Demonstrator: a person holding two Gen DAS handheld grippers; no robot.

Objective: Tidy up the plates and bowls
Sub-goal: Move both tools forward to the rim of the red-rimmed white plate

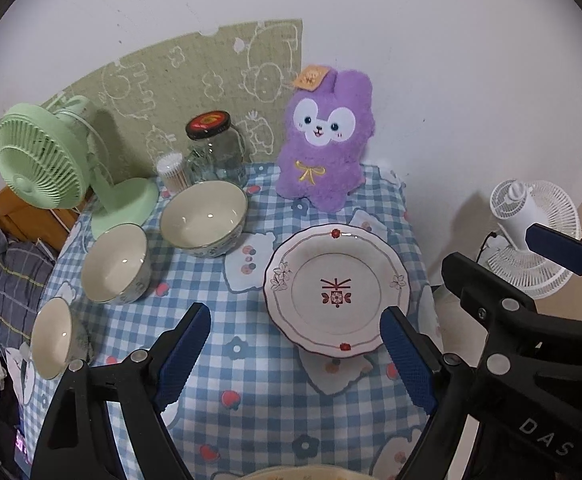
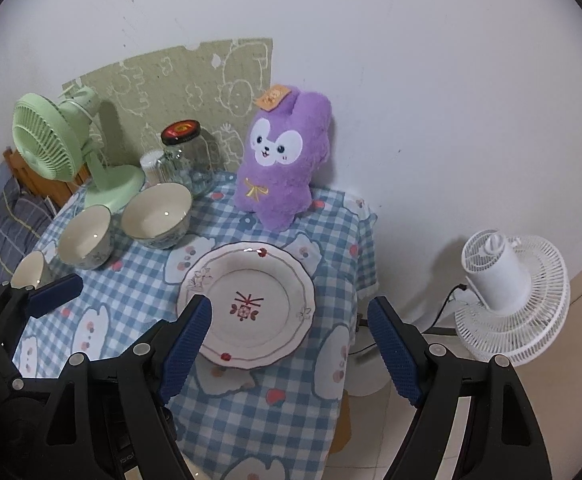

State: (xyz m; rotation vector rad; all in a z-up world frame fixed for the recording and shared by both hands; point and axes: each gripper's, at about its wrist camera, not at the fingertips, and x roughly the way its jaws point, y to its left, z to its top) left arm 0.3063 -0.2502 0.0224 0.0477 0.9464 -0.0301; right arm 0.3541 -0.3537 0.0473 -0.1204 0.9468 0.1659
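A white scalloped plate (image 1: 337,290) with a red motif lies on the checked tablecloth (image 1: 251,400); it also shows in the right wrist view (image 2: 247,306). Three cream bowls stand in a row to its left: large (image 1: 204,218), medium (image 1: 115,263), small (image 1: 53,338), also seen in the right wrist view (image 2: 157,215) (image 2: 85,242) (image 2: 29,274). My left gripper (image 1: 295,334) is open and empty above the table, near the plate's front. My right gripper (image 2: 289,324) is open and empty, its left finger over the plate's near left rim. A pale rim (image 1: 311,474) shows at the bottom edge.
A purple plush rabbit (image 1: 325,142) sits behind the plate. A green fan (image 1: 47,156), a glass jar (image 1: 215,148) and a toothpick holder (image 1: 171,172) stand at the back left. A white fan (image 2: 511,288) stands on the floor past the table's right edge.
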